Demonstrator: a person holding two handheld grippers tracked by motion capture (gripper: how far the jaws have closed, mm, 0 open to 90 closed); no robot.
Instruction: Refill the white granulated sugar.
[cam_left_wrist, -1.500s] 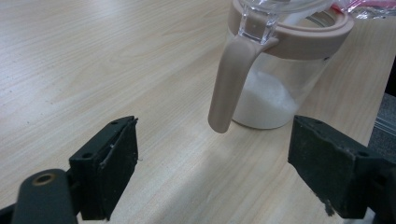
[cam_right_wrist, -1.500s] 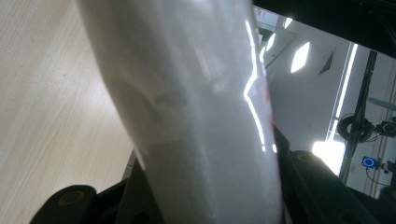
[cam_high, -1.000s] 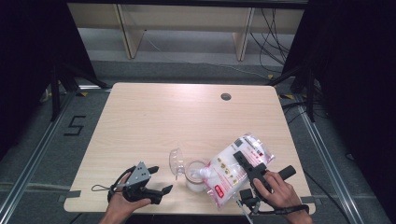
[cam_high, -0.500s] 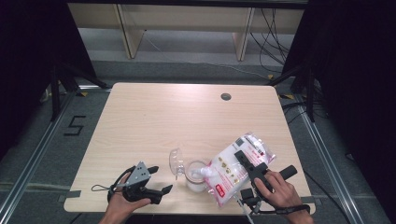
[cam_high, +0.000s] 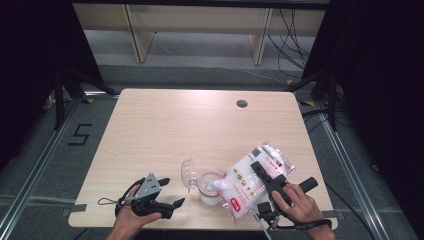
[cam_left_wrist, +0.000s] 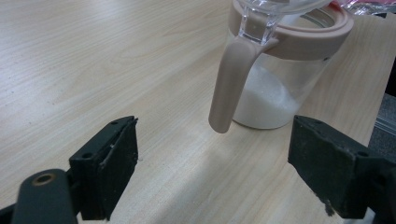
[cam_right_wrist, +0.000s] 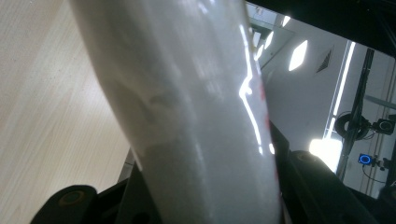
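A clear jar (cam_high: 210, 189) with a beige rim and handle stands near the table's front edge, its clear lid (cam_high: 188, 173) flipped open to the left. White powder fills its bottom (cam_left_wrist: 266, 105). My right gripper (cam_high: 261, 172) is shut on a plastic bag of white powder (cam_high: 246, 181), tilted so that its lower corner reaches over the jar's mouth. In the right gripper view the bag (cam_right_wrist: 187, 112) stands between the jaws. My left gripper (cam_high: 172, 192) is open, low on the table left of the jar, and its jaws point at the handle (cam_left_wrist: 229, 84).
The light wooden table (cam_high: 200, 125) has a round cable hole (cam_high: 242, 103) at the back right. Shelving and cables stand on the floor beyond the far edge. Grey floor with rails runs along both sides.
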